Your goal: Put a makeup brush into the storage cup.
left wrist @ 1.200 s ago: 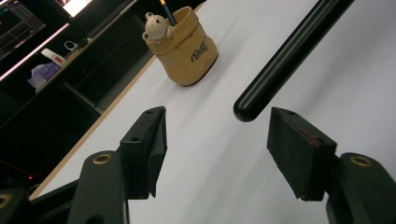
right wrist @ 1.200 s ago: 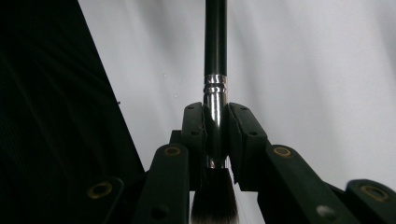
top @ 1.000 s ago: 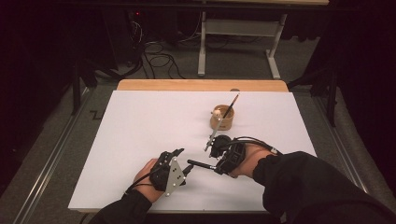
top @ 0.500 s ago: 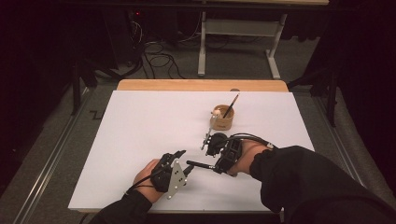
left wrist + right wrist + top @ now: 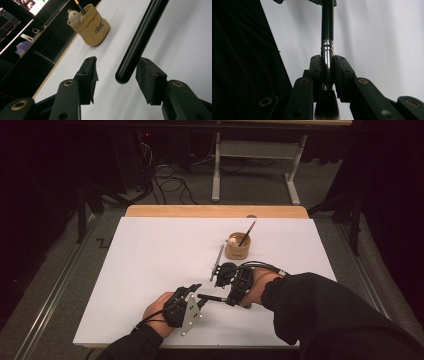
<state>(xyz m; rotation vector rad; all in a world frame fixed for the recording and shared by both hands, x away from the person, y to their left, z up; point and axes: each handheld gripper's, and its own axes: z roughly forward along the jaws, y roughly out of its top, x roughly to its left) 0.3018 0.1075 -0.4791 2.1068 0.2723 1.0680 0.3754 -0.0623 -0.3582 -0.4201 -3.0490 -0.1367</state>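
Observation:
A black-handled brush (image 5: 327,30) with a silver ferrule (image 5: 327,50) lies level above the white board (image 5: 150,255). My right gripper (image 5: 327,62) is shut on the ferrule, with the dark bristles (image 5: 326,108) behind its jaws. In the high view the right gripper (image 5: 229,295) points the brush handle (image 5: 212,297) left at my left gripper (image 5: 199,298). The handle's rounded end (image 5: 130,60) sits between the jaws of the left gripper (image 5: 117,65), near the right pad (image 5: 147,77) and clear of the left one. These jaws have just been closing.
A tan cup (image 5: 238,246) with a small bear on its rim holds another brush (image 5: 248,232) on the board beyond the right hand. It also appears as the tan cup (image 5: 93,27) in the left gripper view. A wooden table edge (image 5: 215,211) runs along the back.
The right hand has shifted slightly near the cup. The brush handle still points into the left gripper, which has stayed where it was.

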